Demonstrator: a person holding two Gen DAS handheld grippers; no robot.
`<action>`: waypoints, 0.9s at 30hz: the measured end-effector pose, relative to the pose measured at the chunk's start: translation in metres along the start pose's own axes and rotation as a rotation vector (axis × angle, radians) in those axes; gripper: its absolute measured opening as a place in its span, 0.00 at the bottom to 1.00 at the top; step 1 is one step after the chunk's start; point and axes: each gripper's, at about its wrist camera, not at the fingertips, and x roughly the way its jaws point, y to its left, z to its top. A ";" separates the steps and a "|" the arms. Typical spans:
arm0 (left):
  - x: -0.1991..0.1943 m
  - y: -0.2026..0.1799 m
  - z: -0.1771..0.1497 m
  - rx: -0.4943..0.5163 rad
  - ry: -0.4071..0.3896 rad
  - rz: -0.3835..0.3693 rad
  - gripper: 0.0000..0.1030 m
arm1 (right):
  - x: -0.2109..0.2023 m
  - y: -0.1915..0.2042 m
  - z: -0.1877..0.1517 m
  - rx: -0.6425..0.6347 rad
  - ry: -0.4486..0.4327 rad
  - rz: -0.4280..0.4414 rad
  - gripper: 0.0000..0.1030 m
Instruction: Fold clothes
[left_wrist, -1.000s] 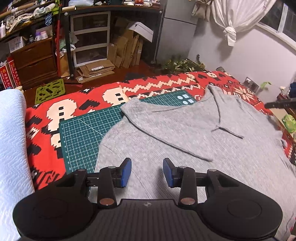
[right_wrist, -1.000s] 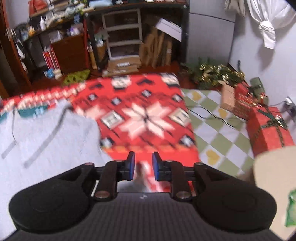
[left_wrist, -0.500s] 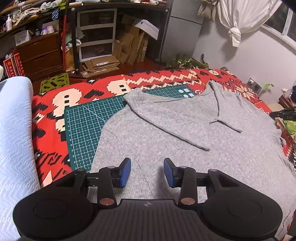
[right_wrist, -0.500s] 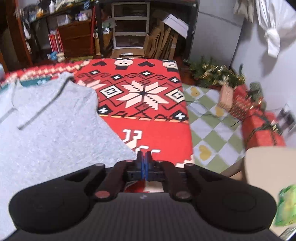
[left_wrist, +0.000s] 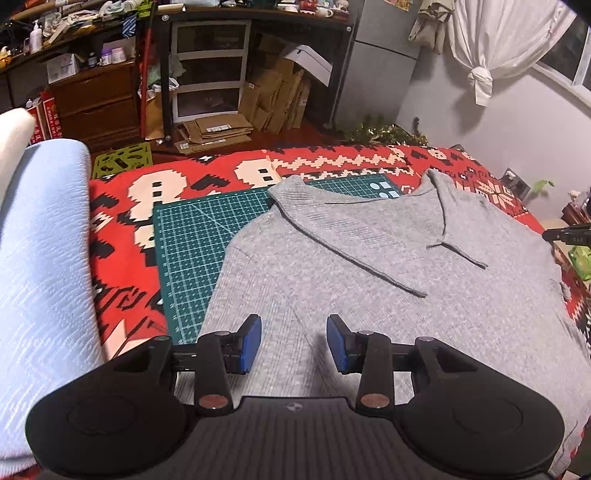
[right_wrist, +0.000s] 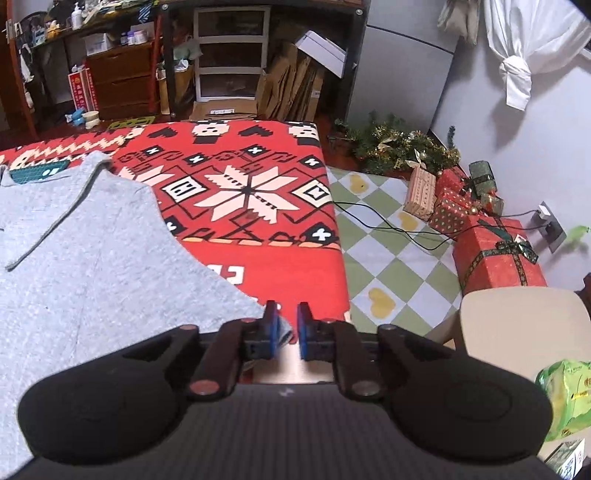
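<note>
Left wrist: left gripper (left_wrist: 293, 341) over sweater (left_wrist: 388, 266)

Grey sweater (left_wrist: 388, 280) flat on cutting mat (left_wrist: 195, 251), left tool (left_wrist: 293, 341) open above

Room behind your work area: a dark shelving unit (left_wrist: 255, 74) held white drawers (left_wrist: 210, 70), with flattened cardboard (left_wrist: 218, 133) leaning beside it. You faced a grey wall (left_wrist: 480, 140) with a knotted white curtain (left_wrist: 480, 55) at the window (left_wrist: 569, 51). The checkered floor (right_wrist: 388, 258) carried wrapped gift boxes (right_wrist: 495, 258) and tinsel greenery (right_wrist: 399, 147).
</note>
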 end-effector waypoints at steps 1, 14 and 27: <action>-0.004 0.001 -0.002 -0.002 0.001 0.011 0.37 | -0.001 -0.001 -0.001 0.007 -0.004 0.000 0.14; -0.066 0.022 -0.065 -0.037 -0.043 0.257 0.20 | -0.053 -0.005 -0.032 0.196 -0.114 0.052 0.18; -0.050 0.053 -0.079 -0.176 -0.050 0.222 0.05 | -0.073 0.001 -0.048 0.258 -0.117 0.098 0.22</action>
